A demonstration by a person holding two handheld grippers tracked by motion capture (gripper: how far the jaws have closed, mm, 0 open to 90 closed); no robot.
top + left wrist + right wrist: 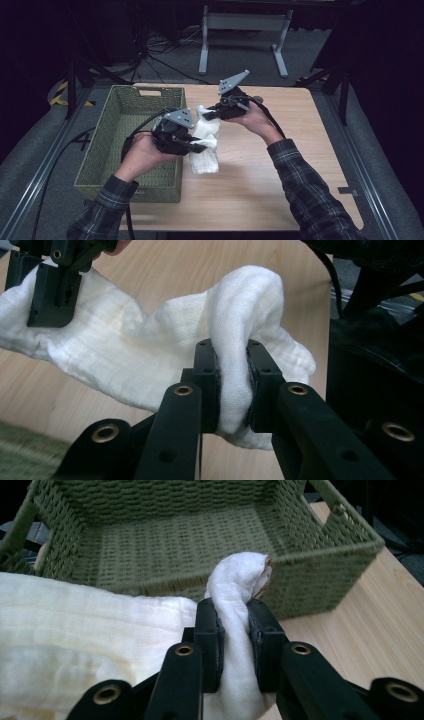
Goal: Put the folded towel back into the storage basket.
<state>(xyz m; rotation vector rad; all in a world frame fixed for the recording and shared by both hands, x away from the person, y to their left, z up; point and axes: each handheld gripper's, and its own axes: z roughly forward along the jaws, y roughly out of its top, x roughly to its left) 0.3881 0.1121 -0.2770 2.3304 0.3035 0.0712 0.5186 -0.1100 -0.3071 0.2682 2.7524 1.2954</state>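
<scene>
Left gripper [232, 385]: jaws clamped on a fold of the white cloth [165, 347].
Right gripper [235, 640]: jaws pinched on another bunched fold.
Cloth: hanging between both grippers, above the wooden table [280, 170].
Green wicker basket [120, 130]: just beside, on the table's left.

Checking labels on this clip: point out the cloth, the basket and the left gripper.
cloth [204, 161]: high view, its lower hanging end.
basket [121, 102]: high view, left wall's rim.
left gripper [232, 382]: left gripper view, between its fingertips, shut on the cloth.
</scene>
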